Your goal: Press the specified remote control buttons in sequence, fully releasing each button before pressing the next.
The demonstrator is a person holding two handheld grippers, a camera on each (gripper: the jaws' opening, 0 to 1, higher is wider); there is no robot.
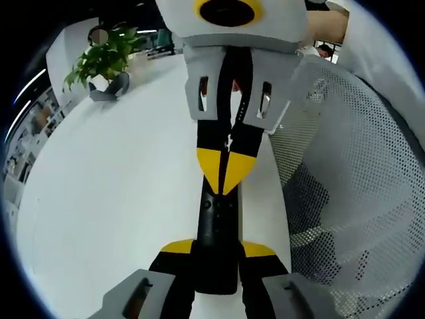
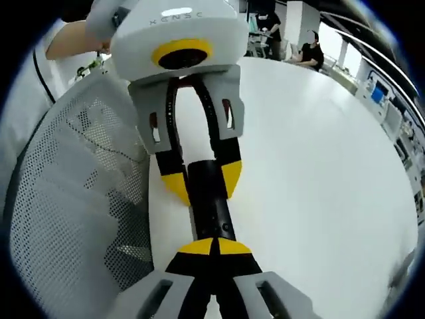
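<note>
A black remote control [image 1: 216, 229] lies lengthwise between the yellow-tipped jaws of my left gripper [image 1: 218, 250], which is shut on its sides. My right gripper [image 1: 226, 171] comes in from the top with its tips together, resting on the remote's upper face near a small round button. In the right gripper view my right gripper [image 2: 214, 247] has its yellow tips pressed together on the remote [image 2: 212, 214], and the left gripper [image 2: 202, 181] clamps the remote's far end from both sides.
The white table [image 1: 113, 199] spreads to the left, with a potted plant [image 1: 103, 63] at its far end. A white mesh chair [image 1: 352, 186] stands close beside the table [image 2: 319, 166]. People sit at the far side [image 2: 309, 50].
</note>
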